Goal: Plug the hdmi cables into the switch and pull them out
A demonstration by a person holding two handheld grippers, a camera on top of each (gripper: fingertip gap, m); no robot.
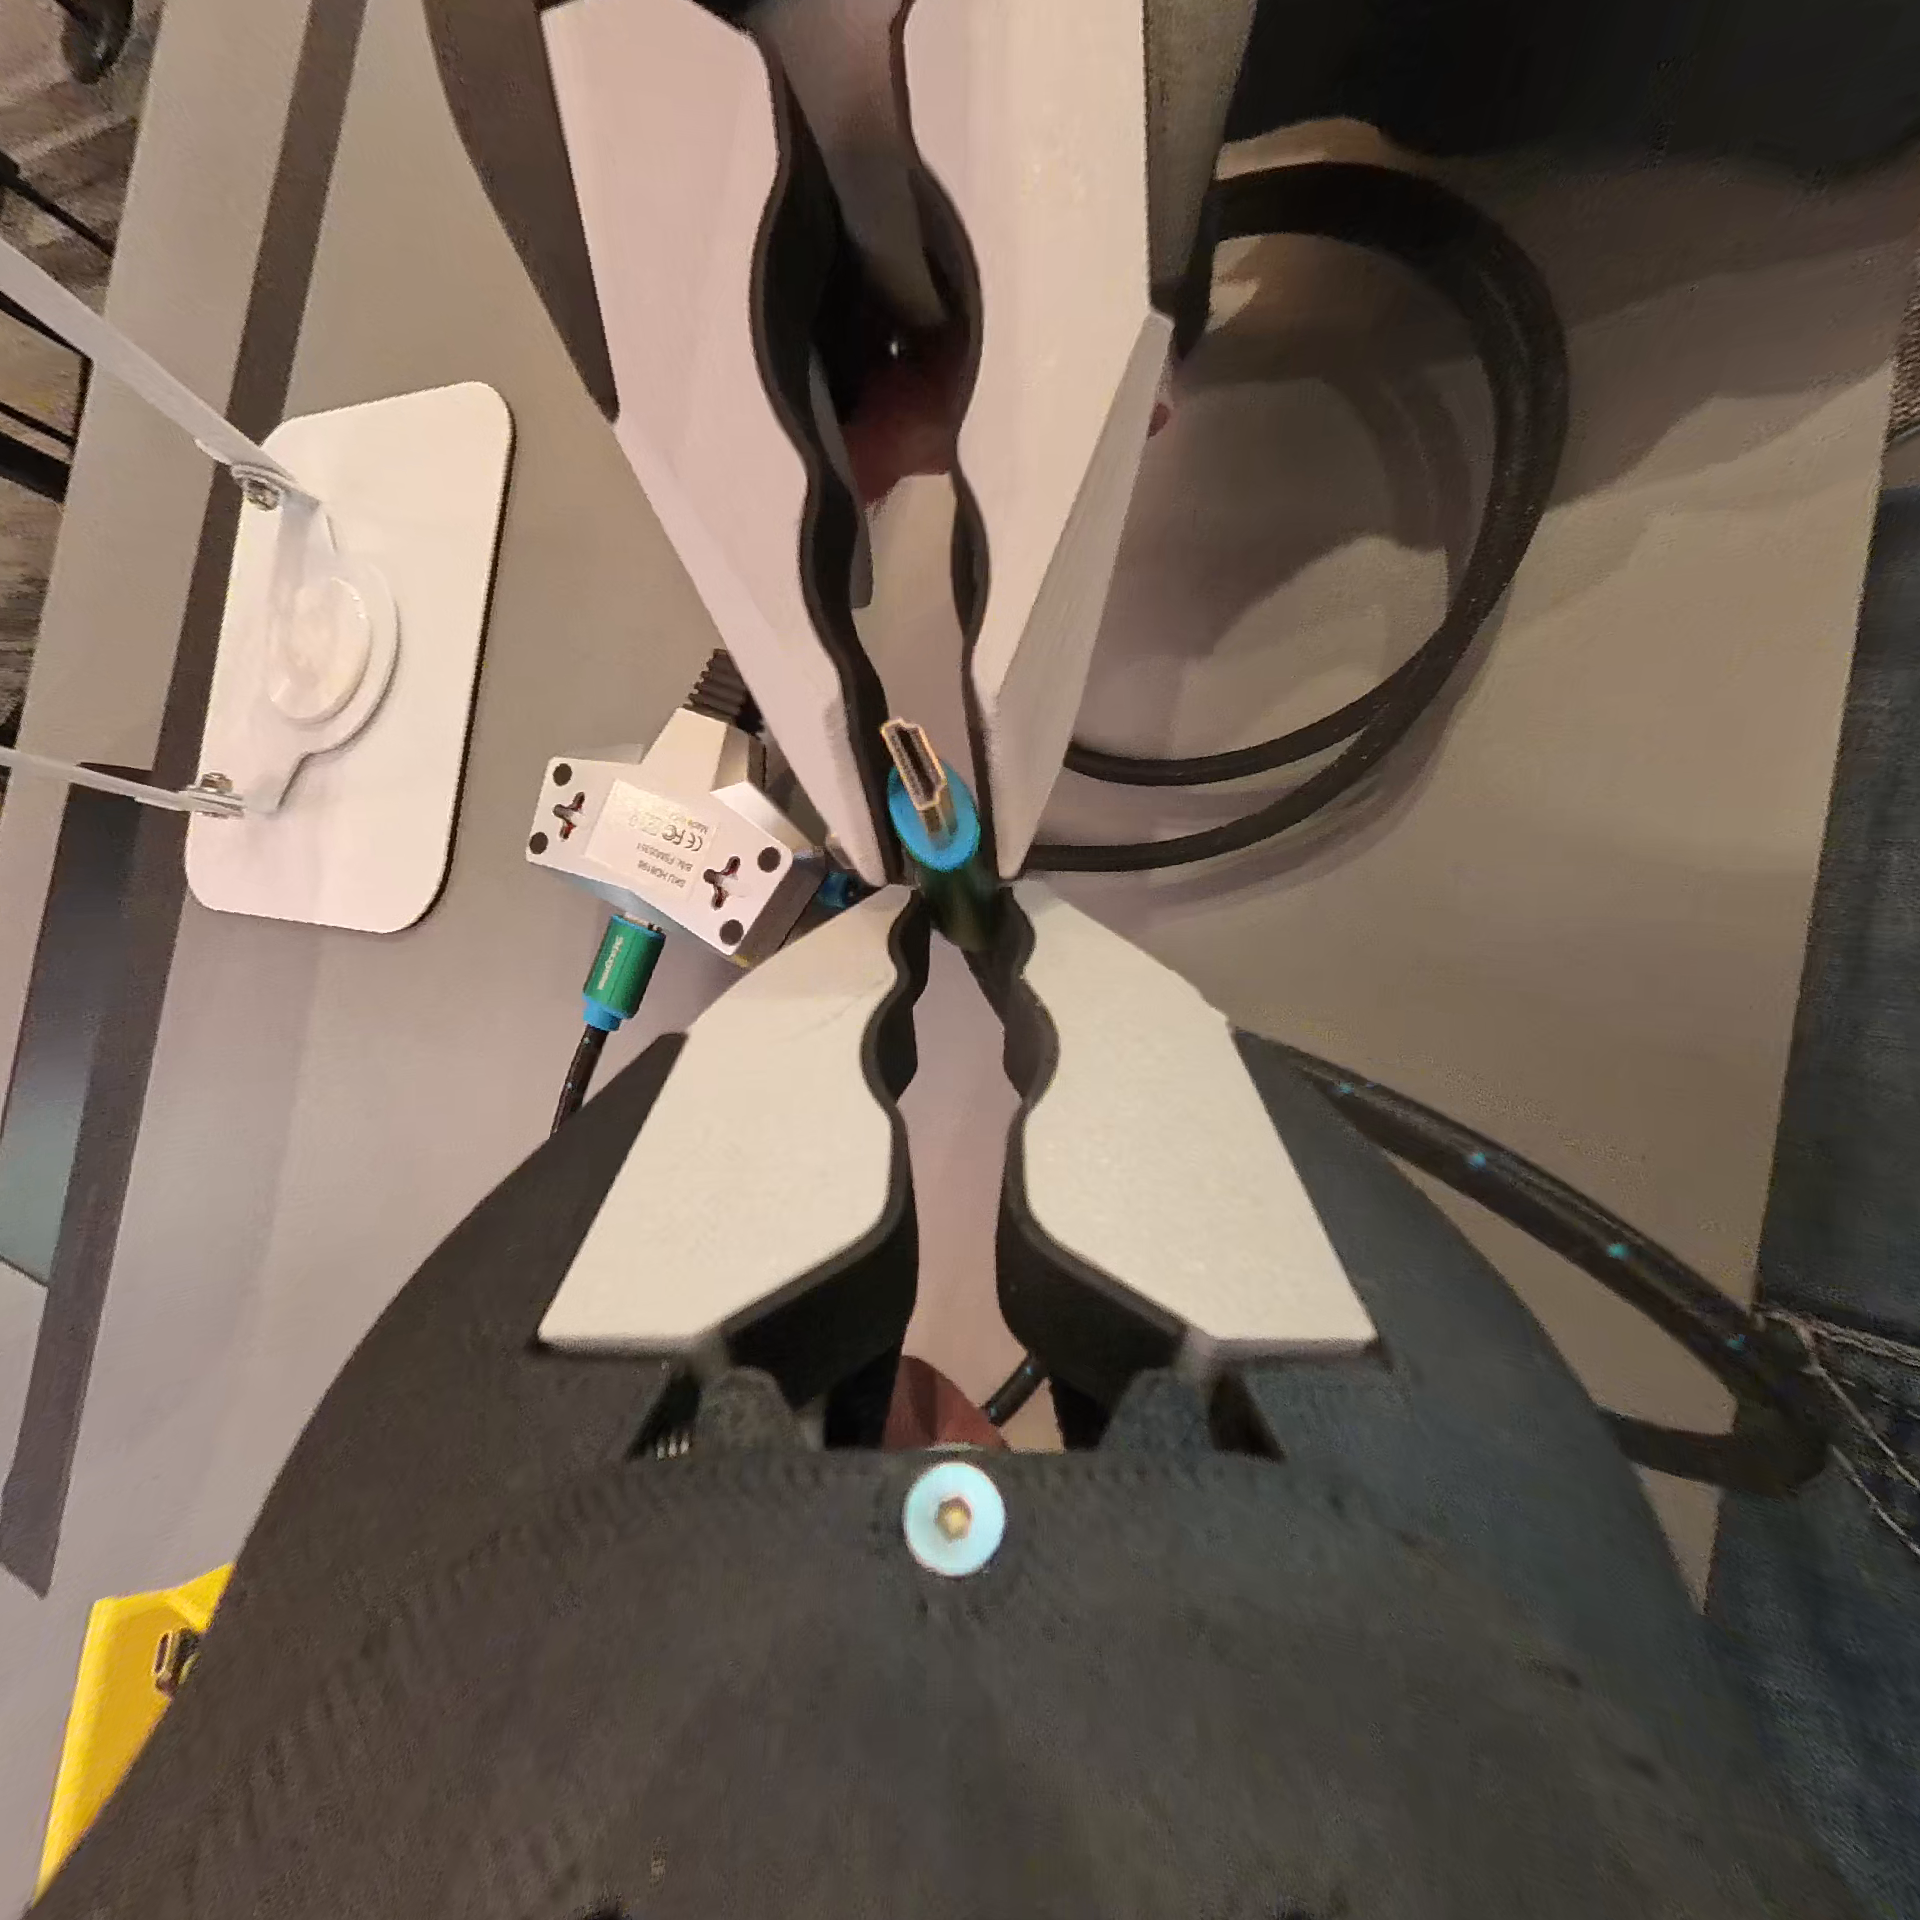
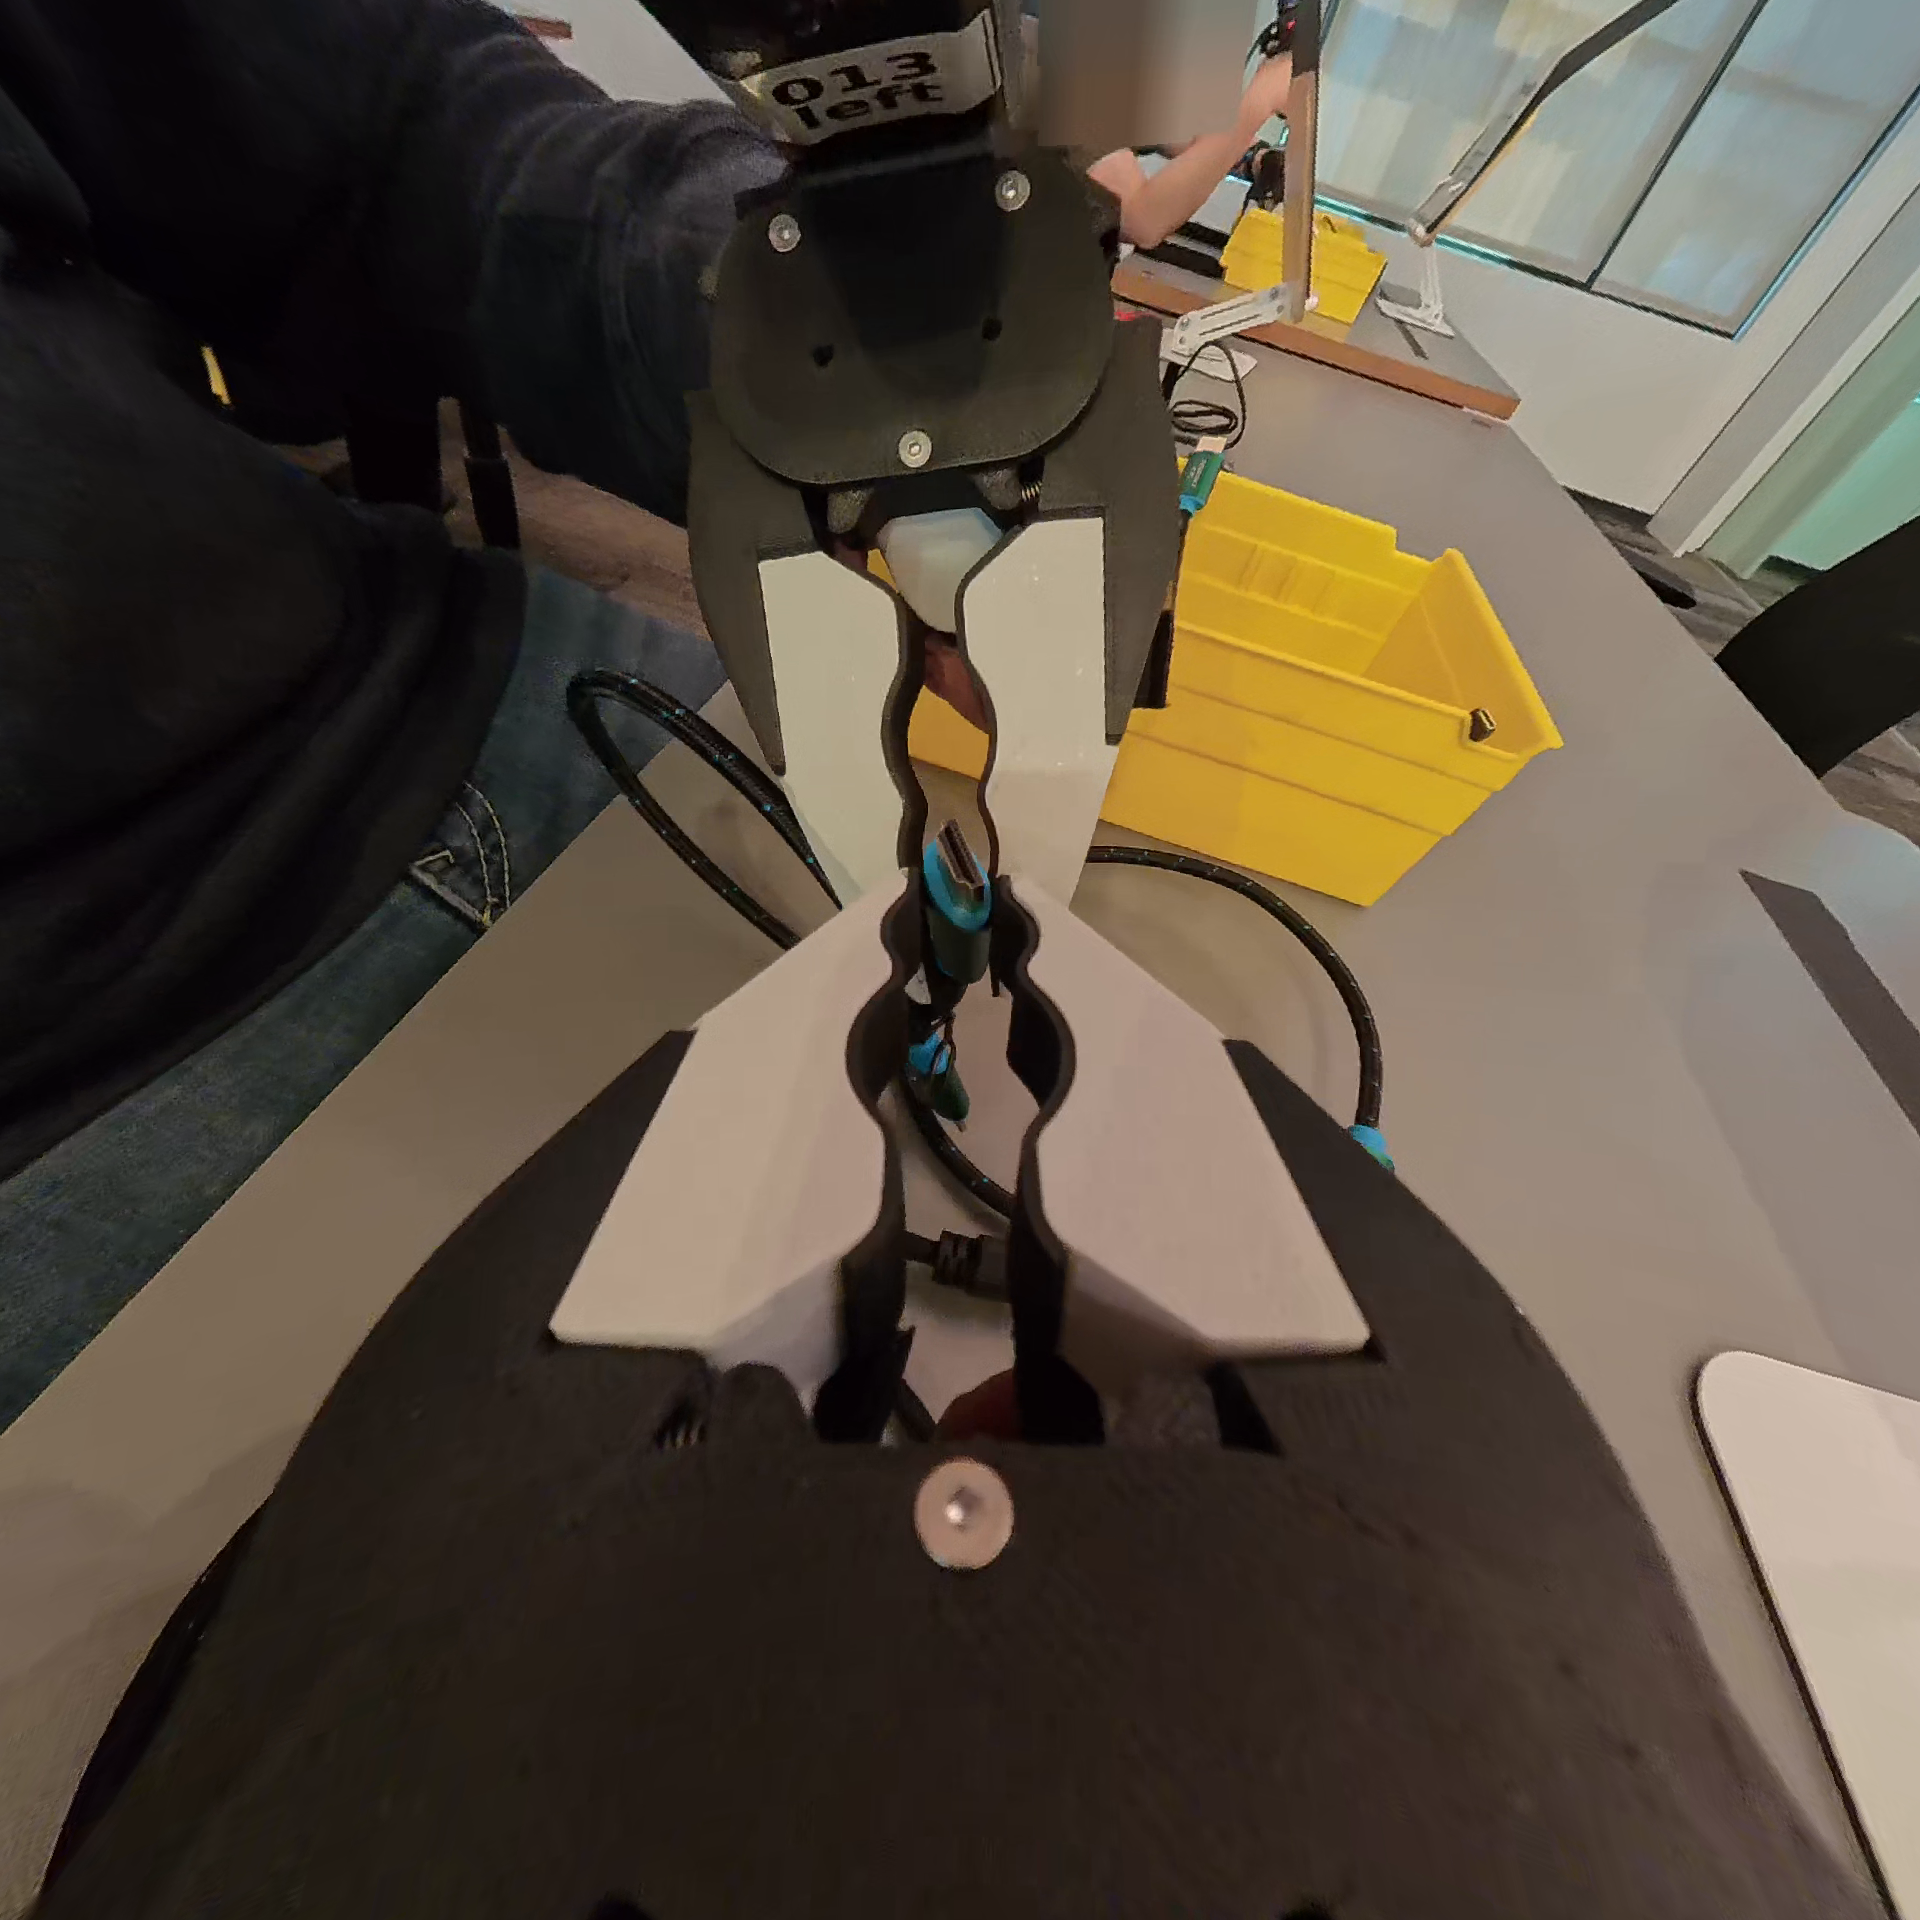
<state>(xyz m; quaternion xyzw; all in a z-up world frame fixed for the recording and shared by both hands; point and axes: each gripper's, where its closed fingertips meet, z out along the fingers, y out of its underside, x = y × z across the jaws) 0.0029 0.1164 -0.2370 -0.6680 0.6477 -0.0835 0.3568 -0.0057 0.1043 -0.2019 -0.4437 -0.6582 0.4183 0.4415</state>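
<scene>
A green HDMI plug with a blue collar and gold tip is held up above the grey table, tip tilted upward. My left gripper and my right gripper meet tip to tip, and both pinch this plug. Its braided cable runs back between the left fingers. The silver switch lies underside up just left of the tips. A green plug sits in its near side and a black connector in its far side. In the right wrist view the switch is hidden.
A yellow bin stands on the table behind the left gripper. A white stand base lies left of the switch. Black cable loops lie to the right. A person's jeans are at the table edge. Only a small space, under 4 cm, lies between the two pairs of fingers.
</scene>
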